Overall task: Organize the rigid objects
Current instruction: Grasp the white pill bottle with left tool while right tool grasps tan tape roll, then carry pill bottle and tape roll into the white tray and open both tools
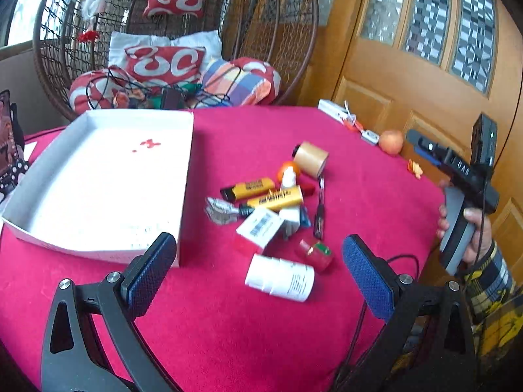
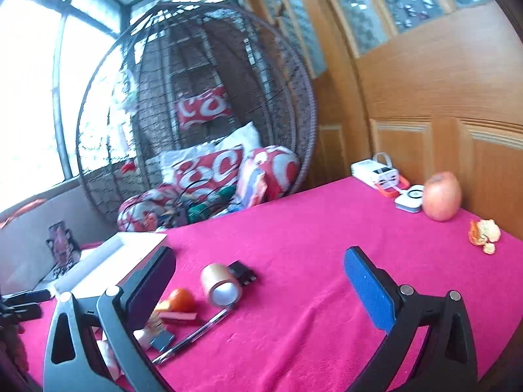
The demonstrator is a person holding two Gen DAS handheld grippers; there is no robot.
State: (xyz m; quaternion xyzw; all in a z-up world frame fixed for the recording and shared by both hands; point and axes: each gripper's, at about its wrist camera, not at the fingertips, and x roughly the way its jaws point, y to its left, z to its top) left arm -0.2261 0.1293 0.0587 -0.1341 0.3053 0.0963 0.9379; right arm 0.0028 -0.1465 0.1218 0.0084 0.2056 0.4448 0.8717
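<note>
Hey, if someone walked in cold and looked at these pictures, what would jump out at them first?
Probably the bright pink tablecloth, with a jumble of small items at its middle: yellow lighters, a white pill bottle, a roll of tan tape. Left of the pile sits an empty white tray; behind the table hangs a wicker egg chair stuffed with red-and-white cushions.

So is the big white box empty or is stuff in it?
Empty. The white box shows only its bare bottom with small red marks; the clutter pile lies on the red cloth beside it.
</note>
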